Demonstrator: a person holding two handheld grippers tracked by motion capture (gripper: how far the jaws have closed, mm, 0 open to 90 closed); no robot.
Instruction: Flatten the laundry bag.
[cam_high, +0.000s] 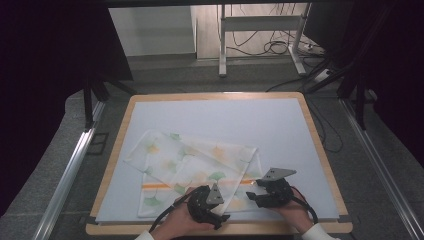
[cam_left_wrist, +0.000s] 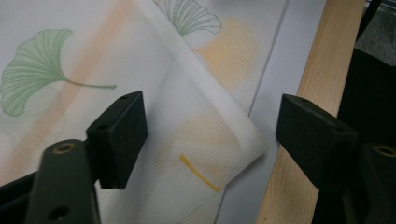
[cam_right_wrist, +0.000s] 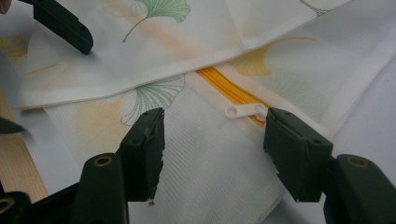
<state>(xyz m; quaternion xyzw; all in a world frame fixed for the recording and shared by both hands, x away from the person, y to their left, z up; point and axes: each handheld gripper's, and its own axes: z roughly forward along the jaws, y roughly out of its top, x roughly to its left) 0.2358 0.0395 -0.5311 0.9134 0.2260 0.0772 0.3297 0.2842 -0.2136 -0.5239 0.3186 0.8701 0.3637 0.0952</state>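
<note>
A white mesh zip bag (cam_high: 190, 160) printed with green and yellow ginkgo leaves lies folded on the pale blue mat (cam_high: 225, 117). An orange zipper (cam_right_wrist: 224, 88) runs across it, with a white pull tab (cam_right_wrist: 245, 111). My left gripper (cam_high: 222, 218) hovers at the bag's near corner (cam_left_wrist: 243, 140), jaws wide apart, pads off the fabric. My right gripper (cam_high: 251, 193) stands open just right of it, its jaws straddling the mesh (cam_right_wrist: 210, 163) beside the pull tab. In the right gripper view a jaw of the left gripper (cam_right_wrist: 60, 23) shows at the top left.
The mat covers a wooden table (cam_high: 220, 95) whose near edge (cam_left_wrist: 322, 60) runs right beside the left gripper. Aluminium rails (cam_high: 70, 170) flank the table. A white stand (cam_high: 260, 22) and loose cables (cam_high: 275, 47) lie on the floor behind.
</note>
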